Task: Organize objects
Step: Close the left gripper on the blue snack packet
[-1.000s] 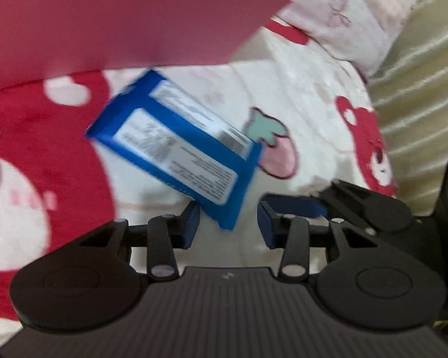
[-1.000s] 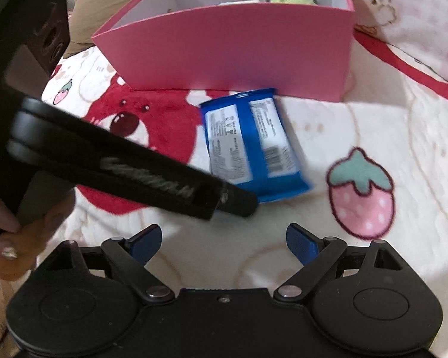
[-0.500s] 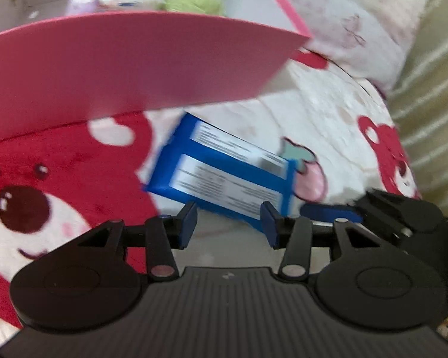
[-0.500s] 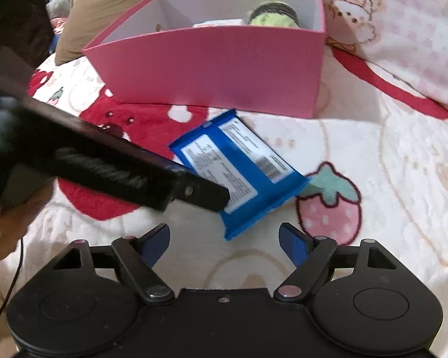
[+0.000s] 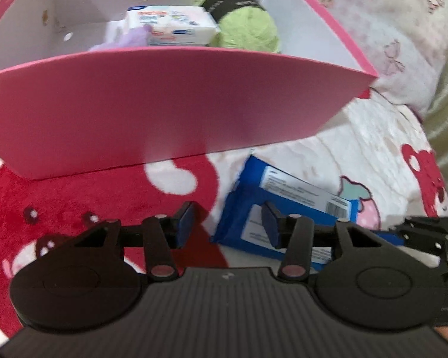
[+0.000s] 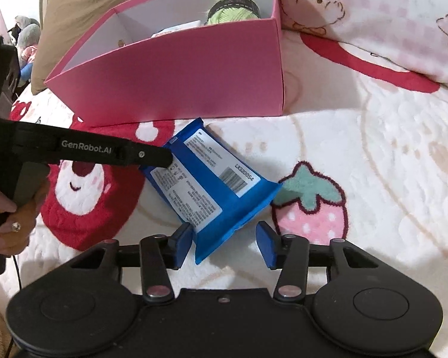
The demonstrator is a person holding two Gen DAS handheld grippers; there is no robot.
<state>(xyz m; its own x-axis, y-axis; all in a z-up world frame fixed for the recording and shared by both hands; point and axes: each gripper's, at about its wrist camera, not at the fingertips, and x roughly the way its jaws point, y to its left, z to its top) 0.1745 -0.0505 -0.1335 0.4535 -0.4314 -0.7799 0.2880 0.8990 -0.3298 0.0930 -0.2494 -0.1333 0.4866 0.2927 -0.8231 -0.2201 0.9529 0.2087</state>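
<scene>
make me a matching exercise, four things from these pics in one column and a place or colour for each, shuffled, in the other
Things:
1. blue packet
2. green yarn ball
3. white wipes pack
4. pink box

Places or colours:
A. inside the box, beside the yarn, white with printed label
B. stands on the blanket behind the packet, white inside
C. lies flat on the blanket in front of the box, label side up
D. in the box's corner, black band around it

Pairs: 1-C, 2-D, 3-A, 4-B
</scene>
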